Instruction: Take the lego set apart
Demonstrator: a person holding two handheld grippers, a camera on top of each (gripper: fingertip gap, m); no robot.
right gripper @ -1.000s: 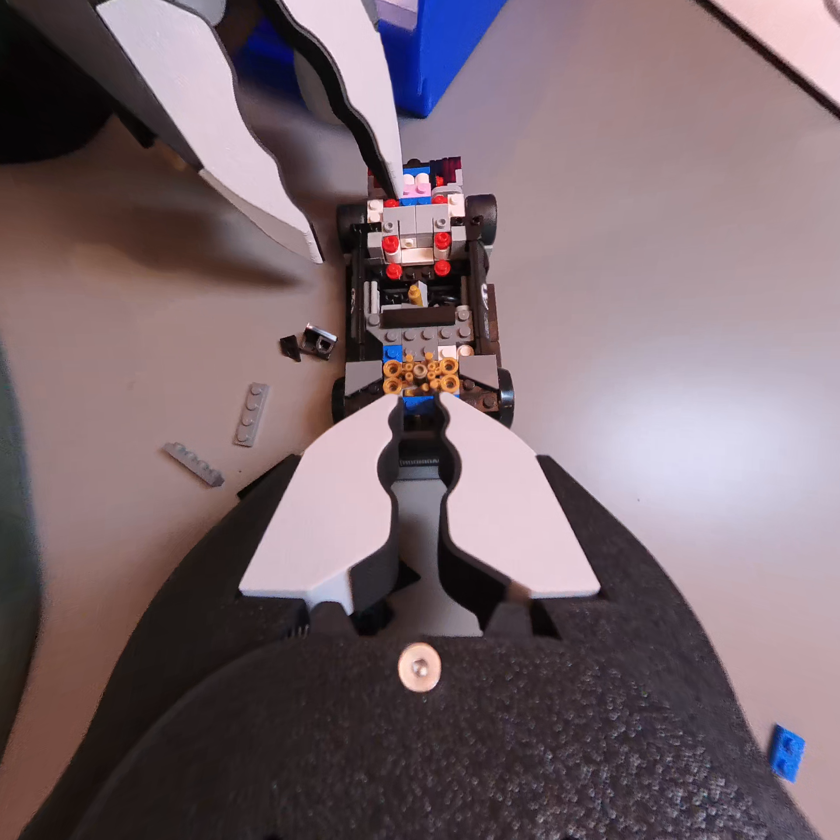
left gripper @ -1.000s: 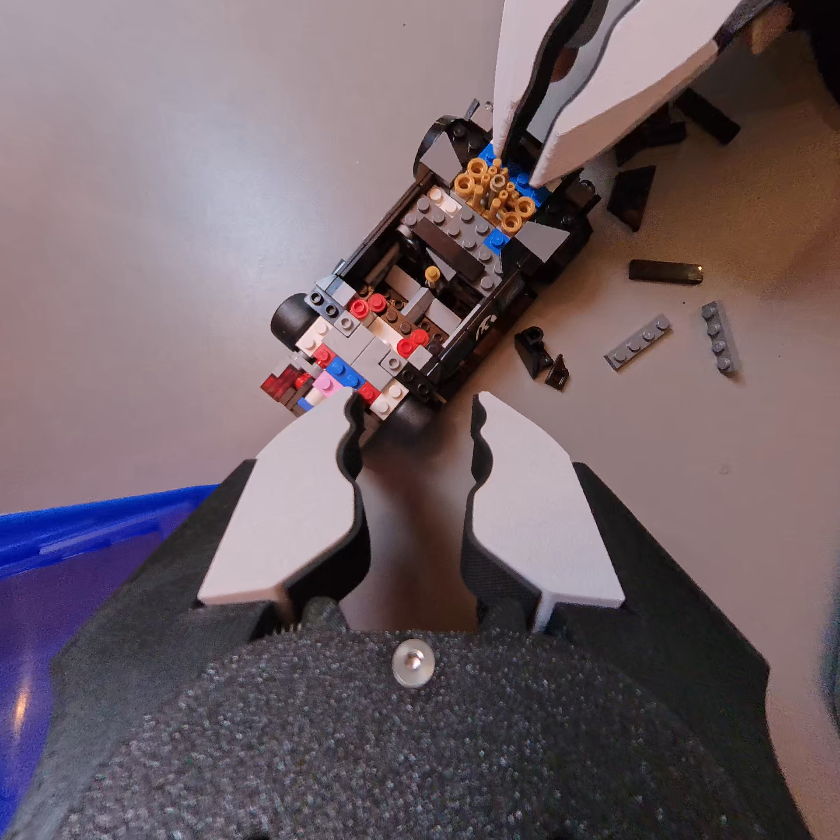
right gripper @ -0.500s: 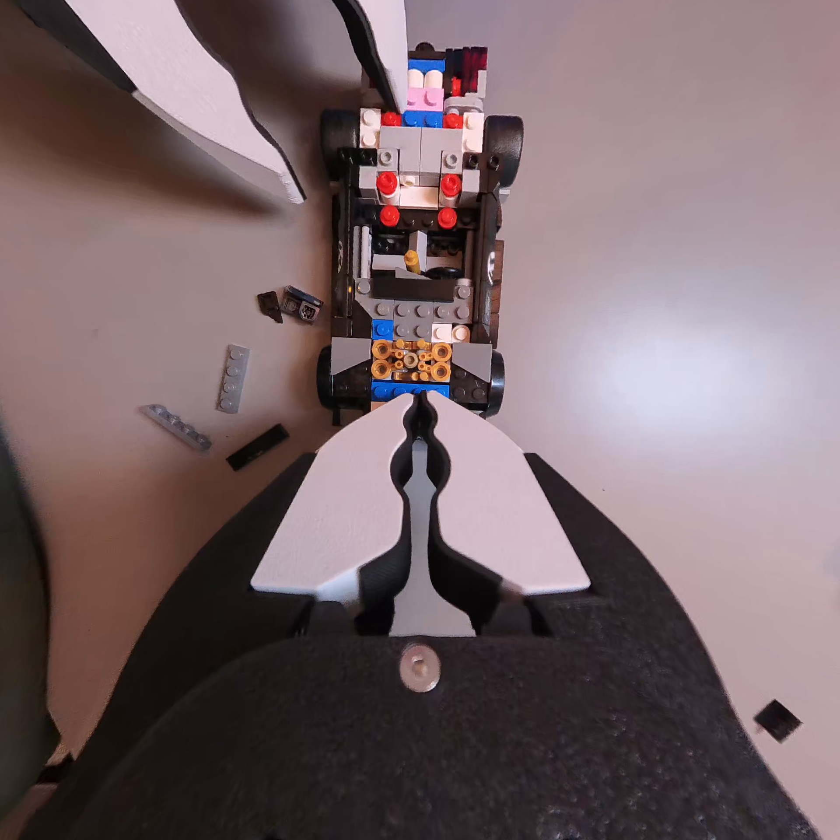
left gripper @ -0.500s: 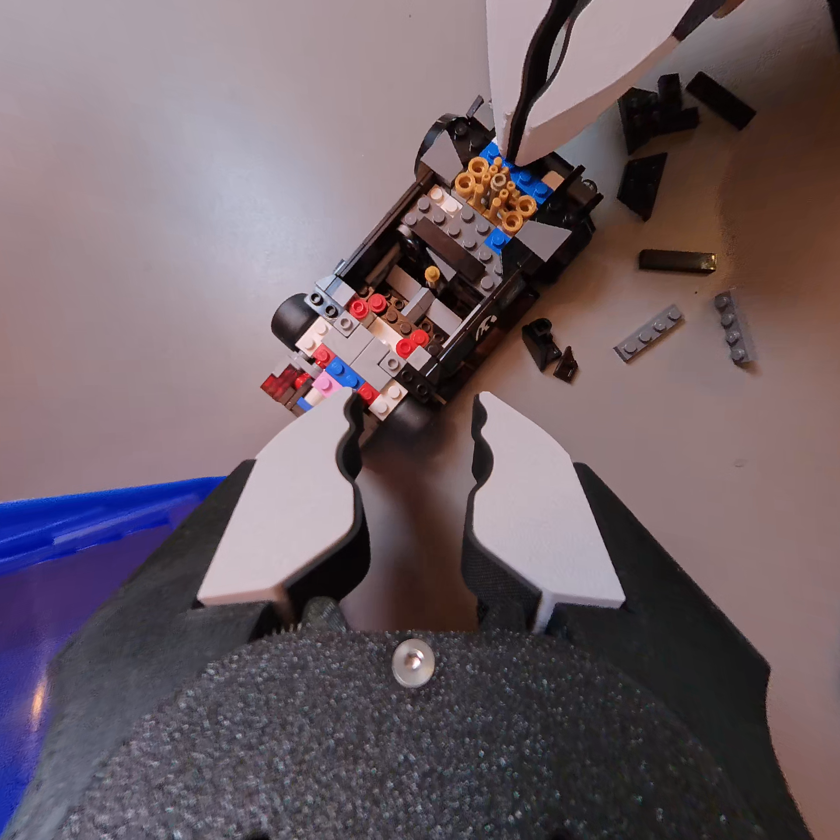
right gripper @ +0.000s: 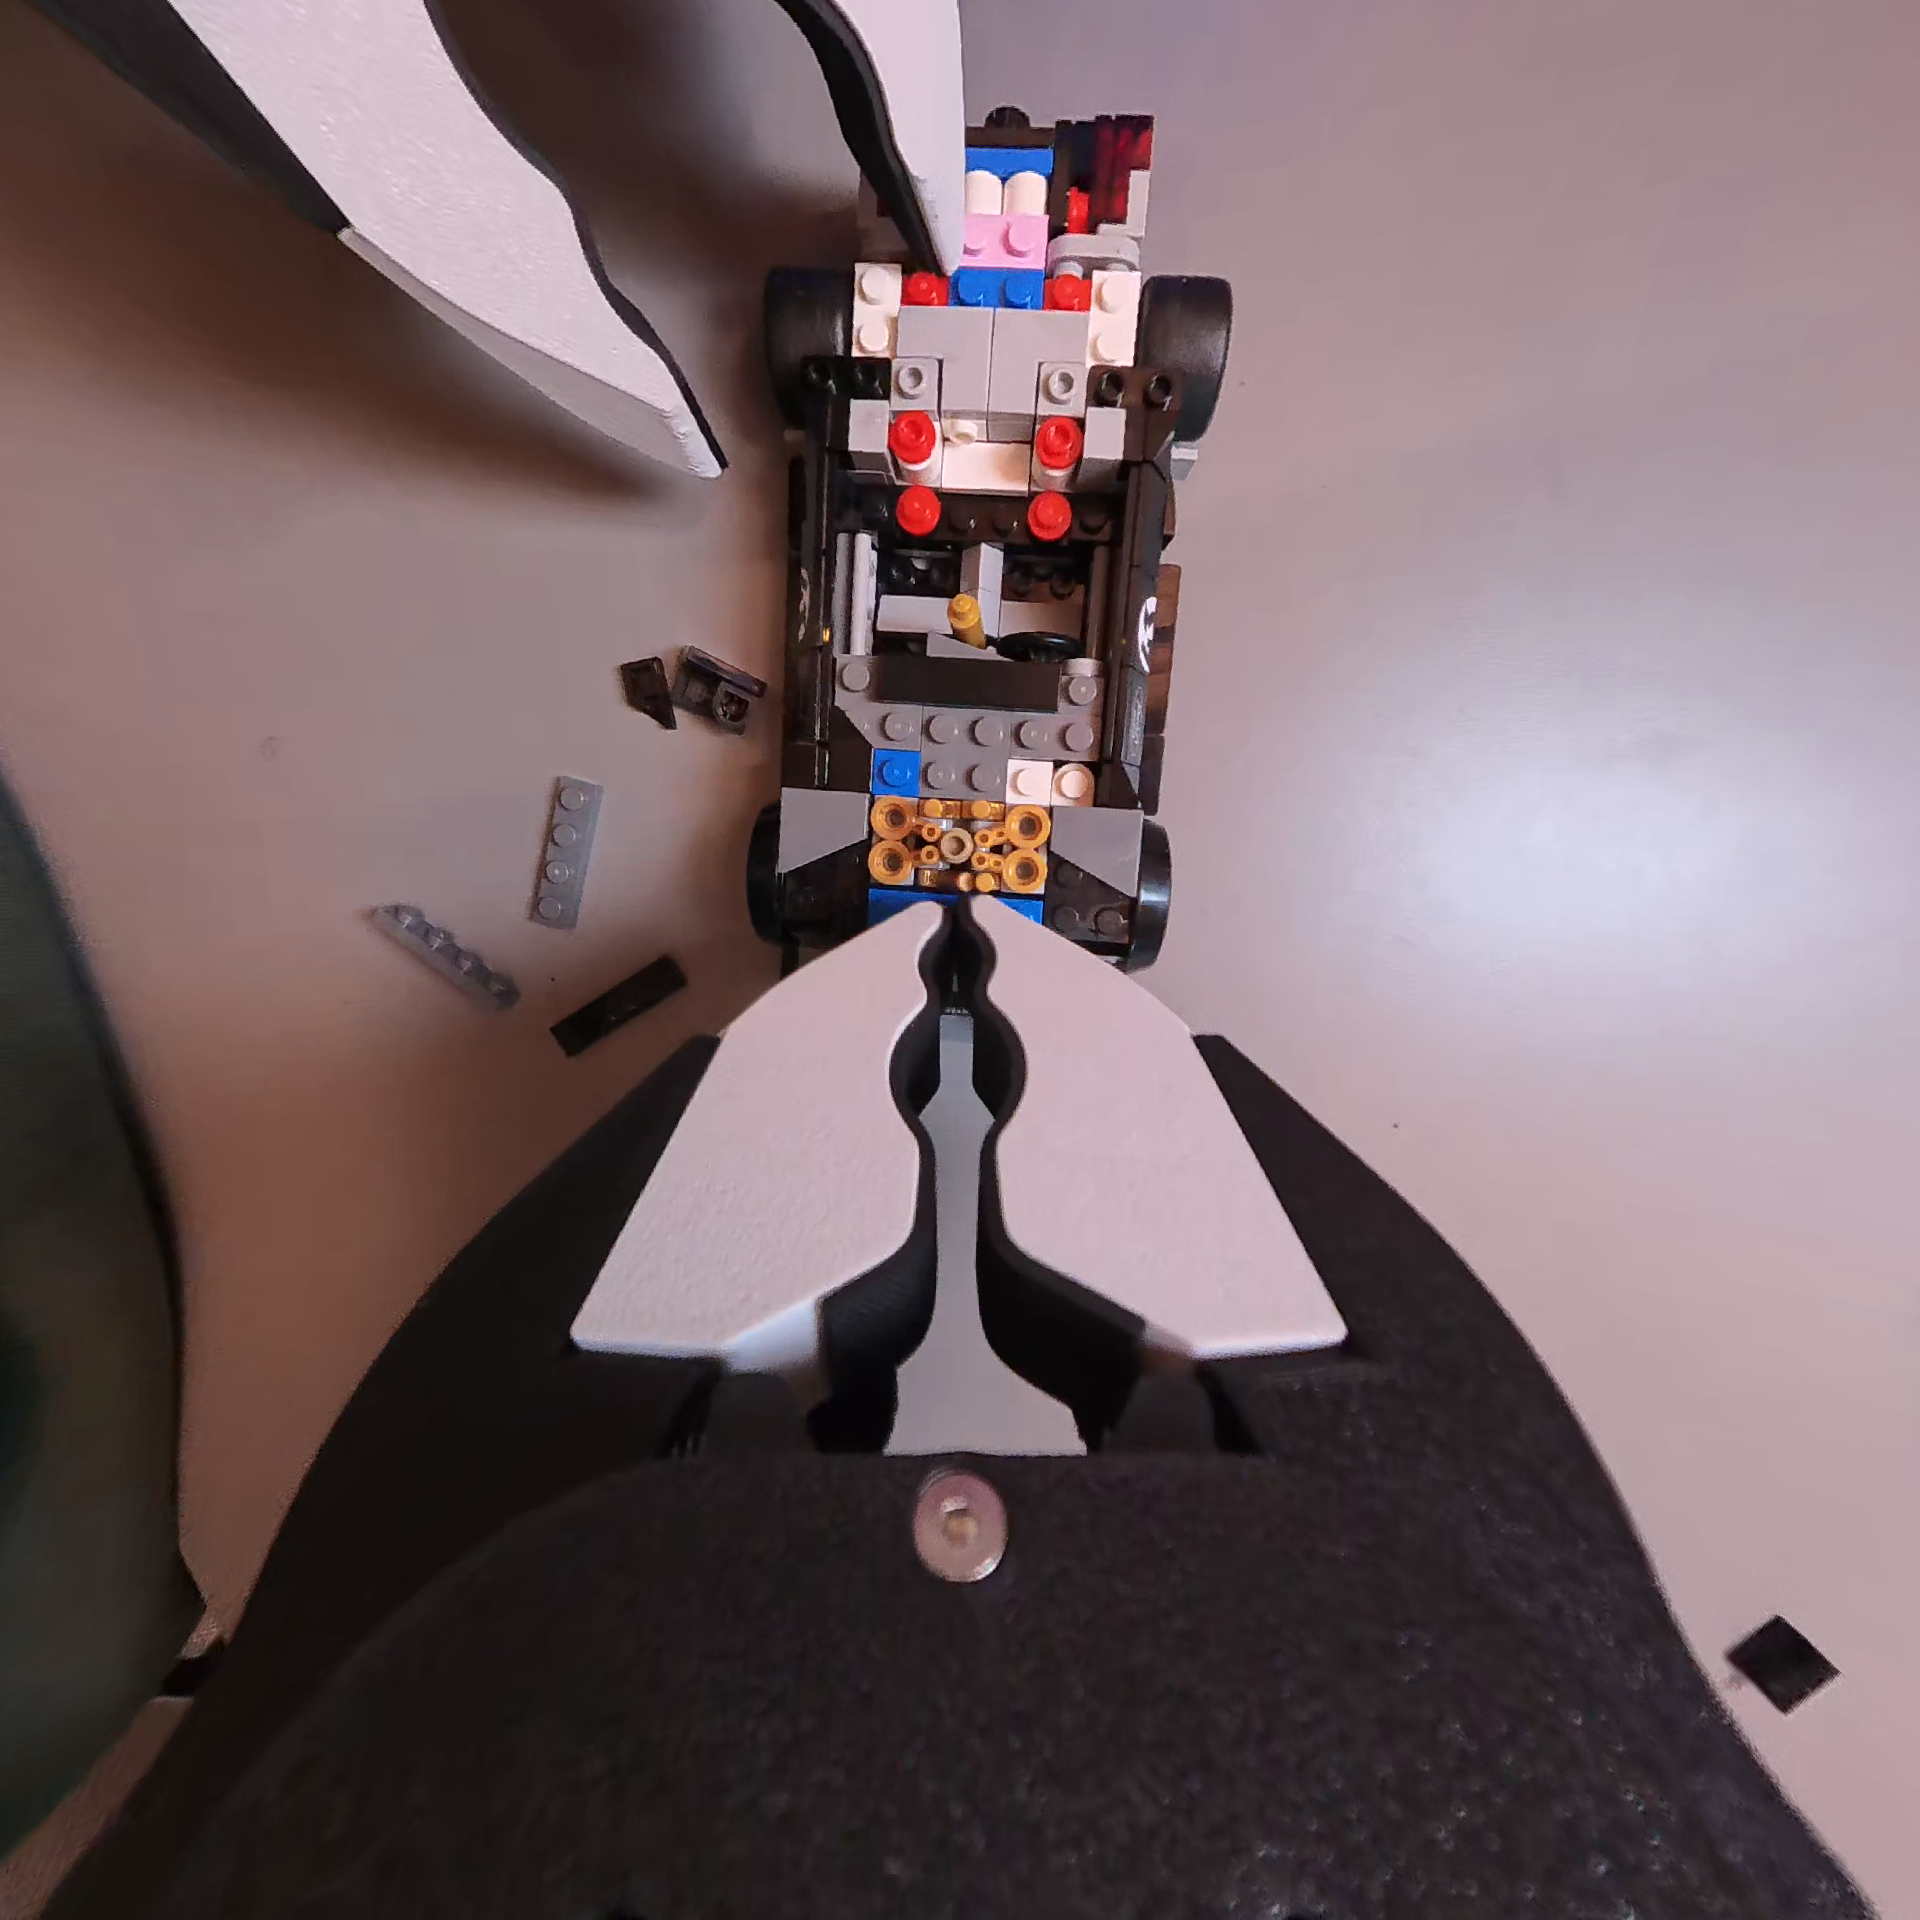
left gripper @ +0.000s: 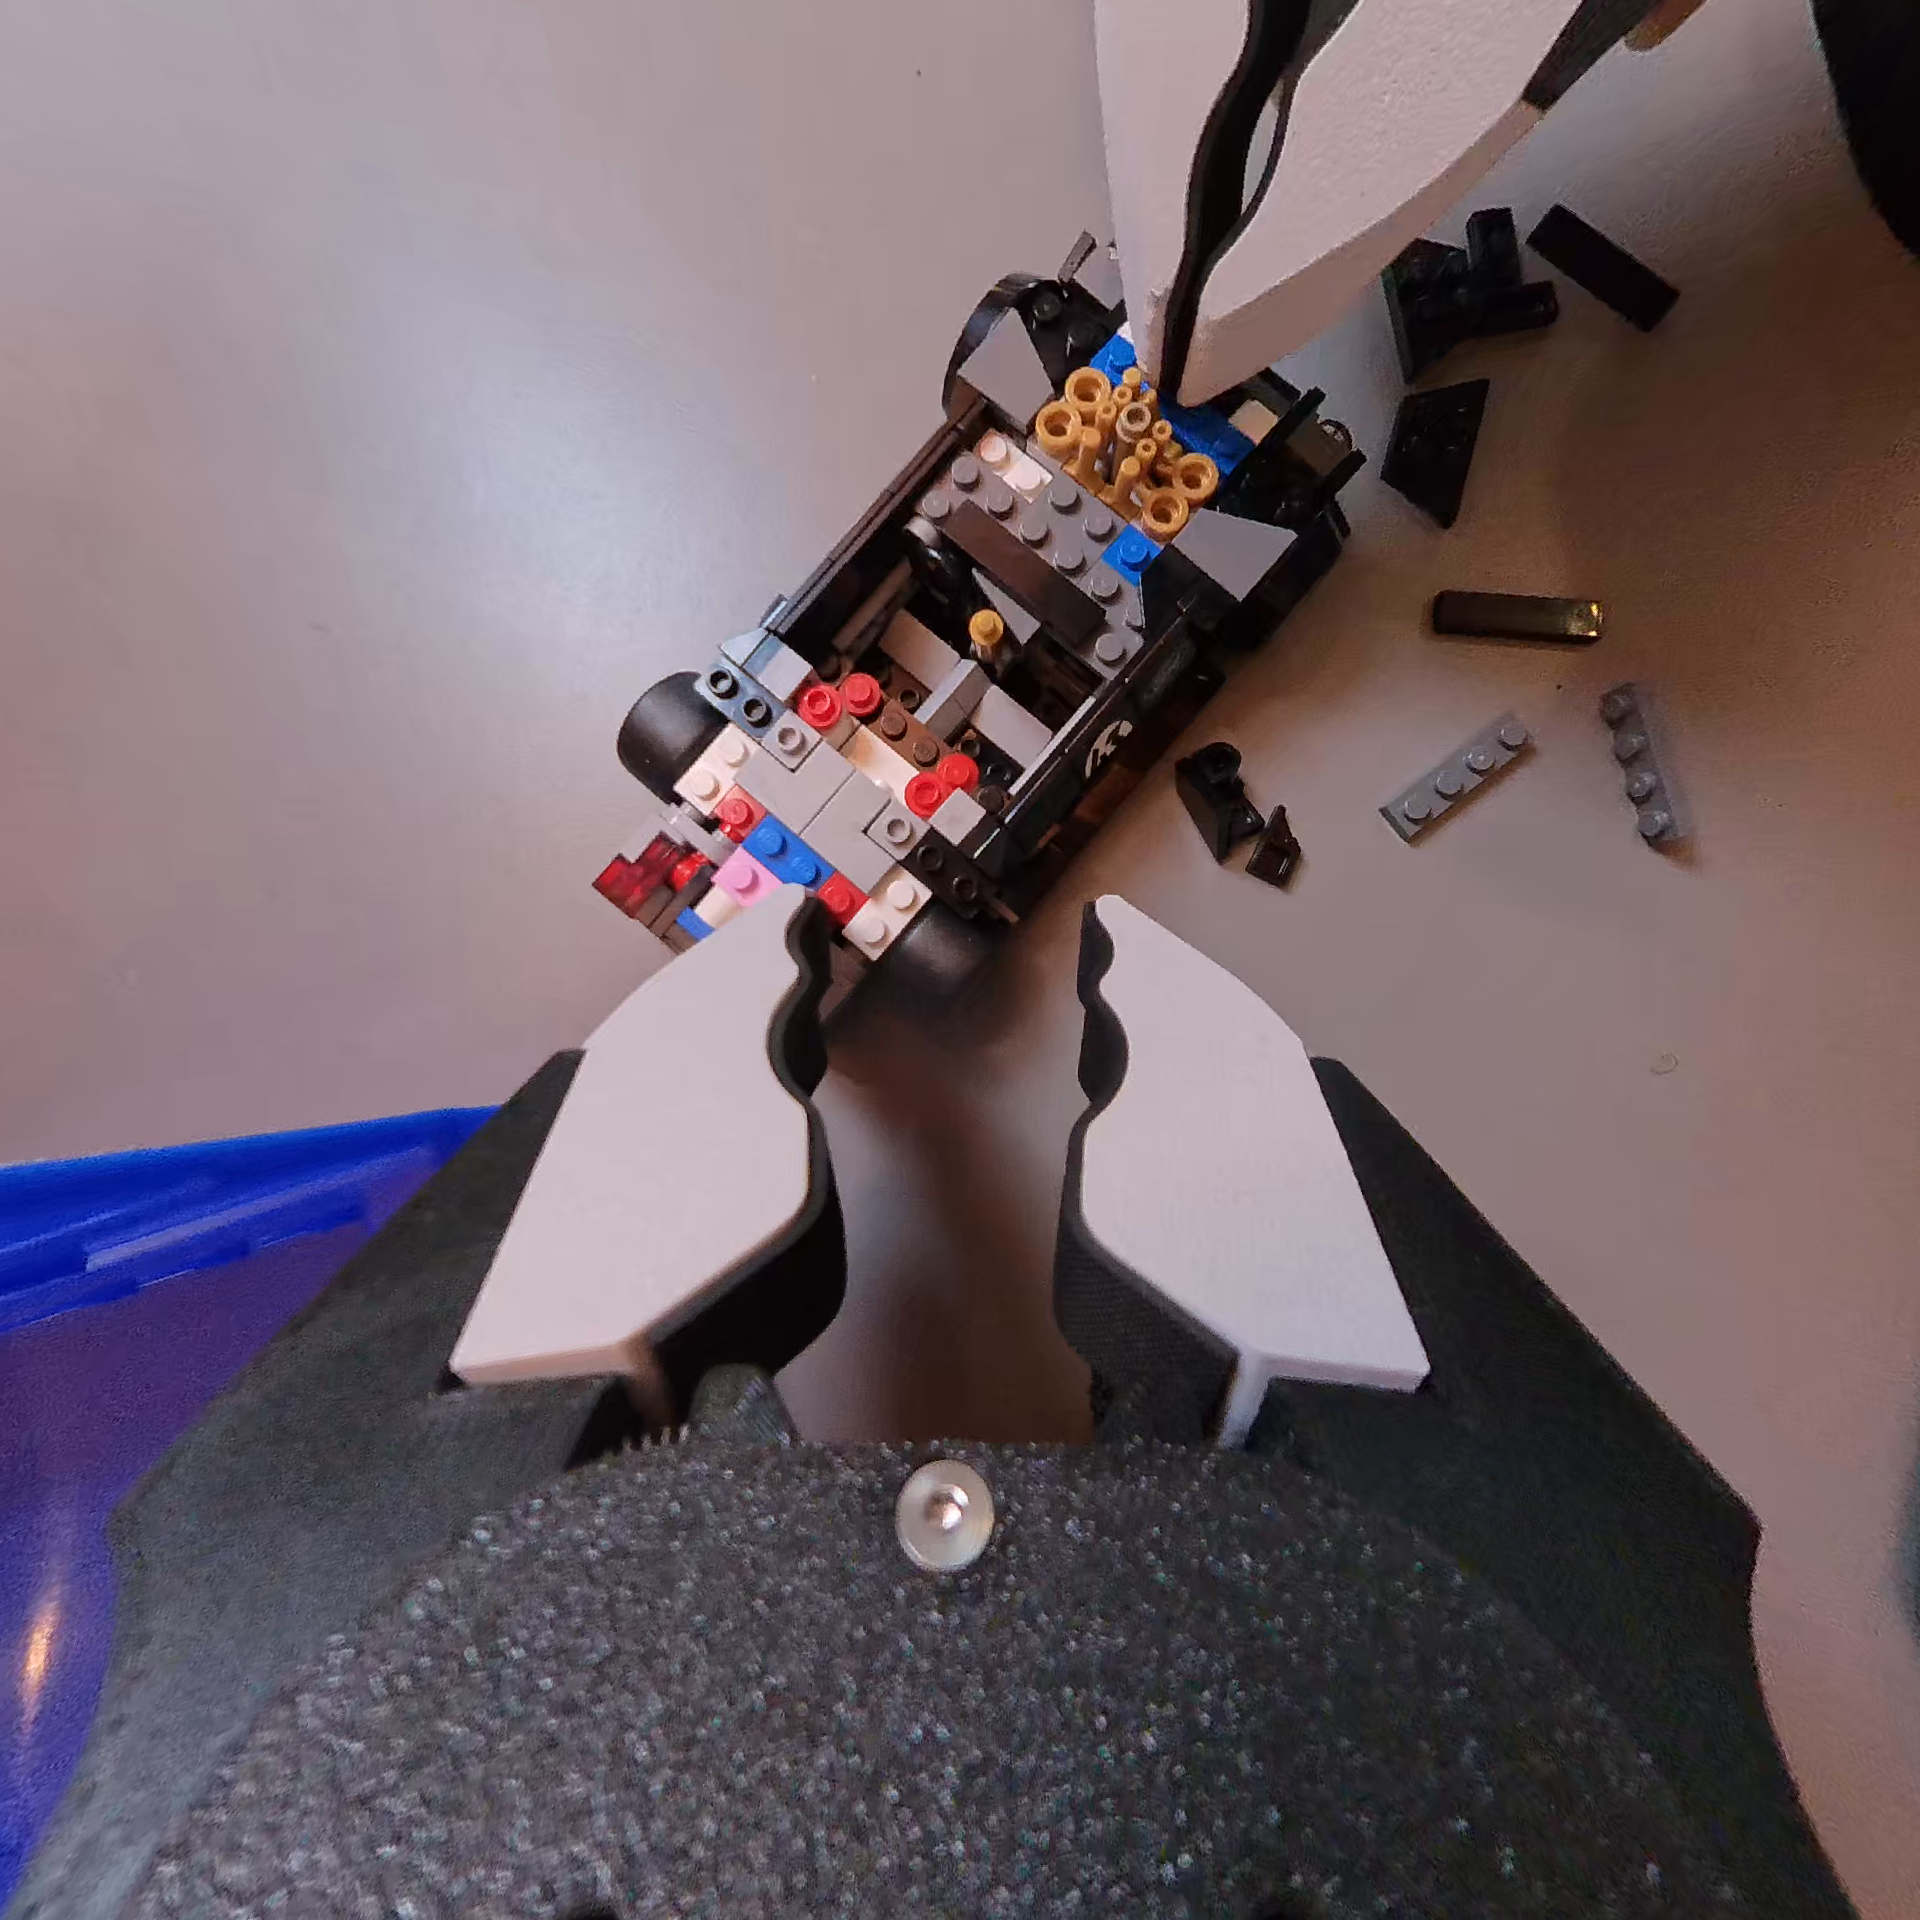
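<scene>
One grey matte tabletop [left gripper: 312, 416] carries everything. Largest upon it, the half-stripped black plastic brick car [right gripper: 977, 582] lies midway between both tools; it is judged light, rigid, brittle at its joints, best pinched by single raised pieces. The left gripper [left gripper: 945, 920] is spread wide, empty, one finger beside the pink end. The right gripper [right gripper: 961, 912] is nearly closed at the gold stud cluster [left gripper: 1127, 447]; contact cannot be told. A blue bin [left gripper: 156, 1226] is shown only by the left view.
</scene>
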